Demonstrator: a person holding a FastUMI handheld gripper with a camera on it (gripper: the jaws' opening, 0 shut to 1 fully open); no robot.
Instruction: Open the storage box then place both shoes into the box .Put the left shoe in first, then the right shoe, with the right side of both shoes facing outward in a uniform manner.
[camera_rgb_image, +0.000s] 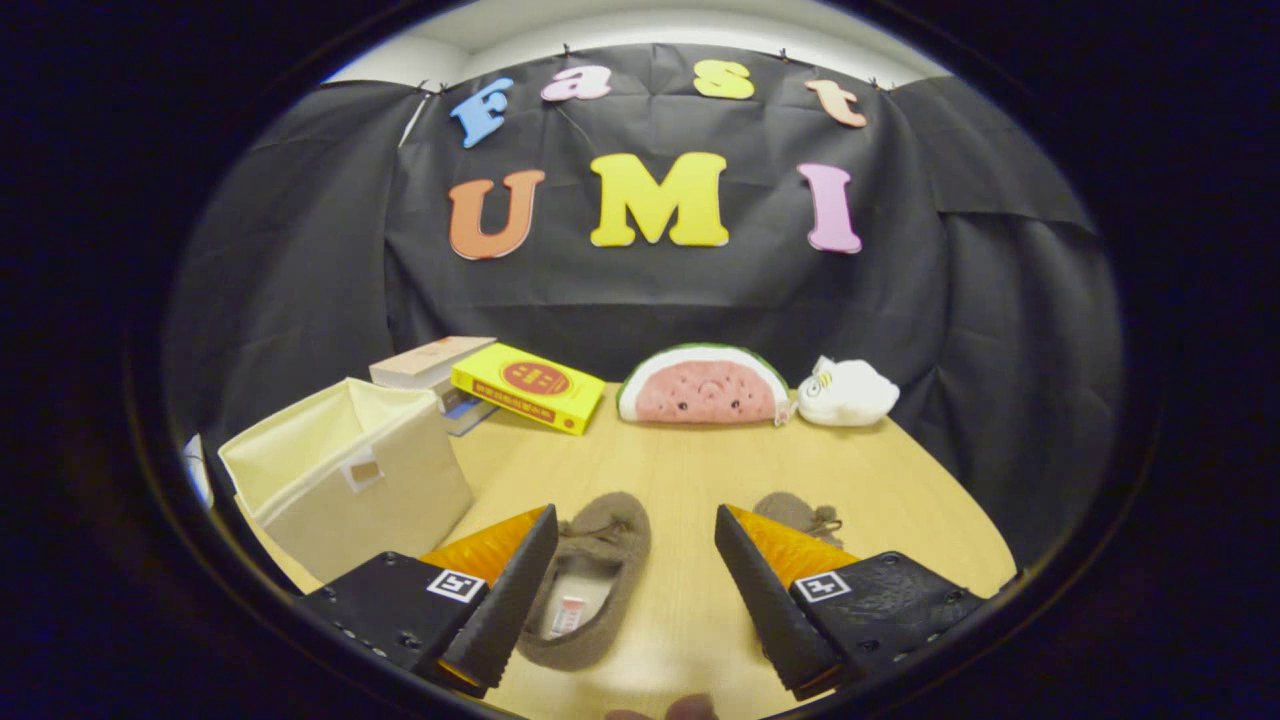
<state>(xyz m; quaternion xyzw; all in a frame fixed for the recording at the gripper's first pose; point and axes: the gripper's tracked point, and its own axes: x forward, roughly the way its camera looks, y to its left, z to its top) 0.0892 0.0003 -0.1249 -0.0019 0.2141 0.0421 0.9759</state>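
Note:
A cream fabric storage box (350, 475) stands open-topped on the wooden table (690, 460), left of the fingers. A brown fuzzy shoe (590, 585) lies just inside the left finger, its opening up and its toe pointing away. A second brown shoe (800, 515) peeks out beyond the right finger, mostly hidden behind it. My gripper (636, 525) hovers above the table, open wide, with nothing between its fingers.
Beyond the box lie a yellow book (530, 388) and a stack of books (430, 370). A watermelon plush (703, 385) and a white plush (848, 392) sit at the table's far edge against the black cloth wall. The table's right edge curves away near the right finger.

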